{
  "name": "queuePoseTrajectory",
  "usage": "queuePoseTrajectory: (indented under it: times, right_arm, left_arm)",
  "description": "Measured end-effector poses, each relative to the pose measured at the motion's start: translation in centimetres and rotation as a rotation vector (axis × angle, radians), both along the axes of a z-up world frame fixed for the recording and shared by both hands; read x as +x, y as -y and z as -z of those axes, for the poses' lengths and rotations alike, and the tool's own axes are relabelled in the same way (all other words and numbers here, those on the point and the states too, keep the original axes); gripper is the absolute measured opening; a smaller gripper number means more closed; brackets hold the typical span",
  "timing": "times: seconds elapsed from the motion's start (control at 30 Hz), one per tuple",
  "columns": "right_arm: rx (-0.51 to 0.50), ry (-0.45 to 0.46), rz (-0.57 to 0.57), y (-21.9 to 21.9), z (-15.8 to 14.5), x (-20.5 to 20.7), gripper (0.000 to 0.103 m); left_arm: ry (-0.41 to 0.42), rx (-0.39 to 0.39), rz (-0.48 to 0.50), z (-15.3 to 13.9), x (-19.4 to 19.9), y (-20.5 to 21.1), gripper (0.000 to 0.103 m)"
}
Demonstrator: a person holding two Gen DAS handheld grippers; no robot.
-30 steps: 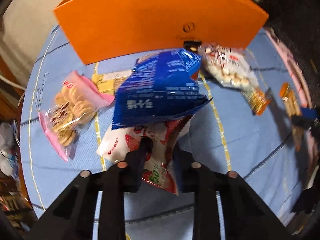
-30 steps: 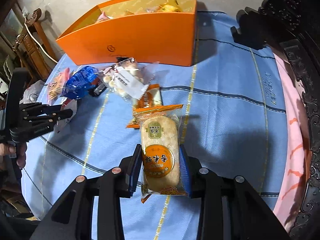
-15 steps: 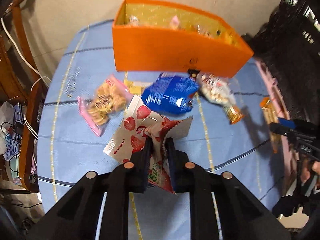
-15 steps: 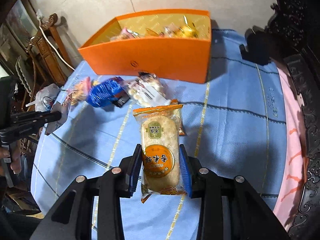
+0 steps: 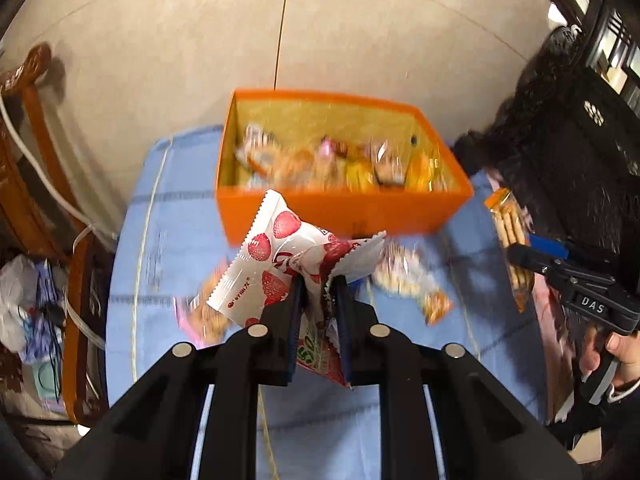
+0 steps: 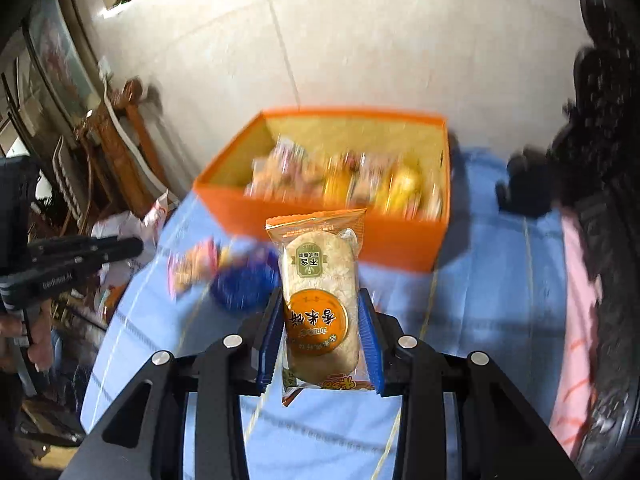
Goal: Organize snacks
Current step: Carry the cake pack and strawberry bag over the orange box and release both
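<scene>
My left gripper (image 5: 318, 286) is shut on a white packet printed with red strawberries (image 5: 276, 264), which hangs high above the blue tablecloth. My right gripper (image 6: 320, 300) is shut on a rice cracker pack with an orange label (image 6: 320, 292), also raised in the air. An open orange box (image 5: 340, 208) (image 6: 400, 236) holding several snack packets stands ahead of both grippers. In the left wrist view the right gripper (image 5: 560, 272) shows at the right edge with the cracker pack (image 5: 512, 236). In the right wrist view the left gripper (image 6: 80, 252) shows at the left edge.
On the blue tablecloth (image 6: 480, 320) lie a blue bag (image 6: 244, 280), a pink biscuit packet (image 6: 192, 264) (image 5: 204, 316) and a clear packet of round snacks (image 5: 408, 276). Dark carved furniture (image 5: 580, 140) stands to the right, wooden furniture (image 5: 36, 184) to the left.
Both grippers have risen well above the table with their packets. The strawberry packet has come out from under the blue bag. The inside of the orange box has come into view.
</scene>
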State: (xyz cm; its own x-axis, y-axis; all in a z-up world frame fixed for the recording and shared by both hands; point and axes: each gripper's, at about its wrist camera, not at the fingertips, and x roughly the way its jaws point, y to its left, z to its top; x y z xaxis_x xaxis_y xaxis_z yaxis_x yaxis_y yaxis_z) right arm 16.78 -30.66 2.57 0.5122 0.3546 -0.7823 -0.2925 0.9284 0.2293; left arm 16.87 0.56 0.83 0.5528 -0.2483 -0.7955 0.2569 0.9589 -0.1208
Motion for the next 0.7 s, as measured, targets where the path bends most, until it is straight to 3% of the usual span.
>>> queuePoseTrajectory:
  times: [0.2,0.4,0.43,0.5,0.53,0.6,0.7]
  right_arm:
    - [0.016,0.067,0.064,-0.1,-2.8,7.2,0.036]
    - [-0.047,0.081,0.129,-1.2,-2.2,13.9,0.036]
    - [-0.068,0.075,0.134,-1.4,-1.8,14.7,0.037]
    - [-0.127,0.057,0.167,-1.6,-0.5,16.1,0.059]
    - [-0.146,0.047,0.199,-1.2,0.0,16.4,0.069]
    - [-0.119,0.063,0.215,-0.5,0.0,15.6,0.074]
    - [-0.08,0.07,0.205,0.7,0.5,13.6,0.078]
  left_arm:
    - [0.056,0.008,0.021,-3.2,7.4,2.8,0.016]
    - [0.024,0.047,0.018,-2.3,14.2,5.4,0.021]
    - [0.022,0.061,0.007,-2.1,14.9,5.7,0.026]
    - [0.045,0.099,-0.065,-2.0,15.8,5.9,0.098]
    - [0.074,0.114,-0.102,-2.3,15.6,5.7,0.099]
    - [0.132,0.083,-0.1,-3.0,14.6,5.3,0.099]
    - [0.117,0.088,-0.07,-2.6,13.4,4.3,0.099]
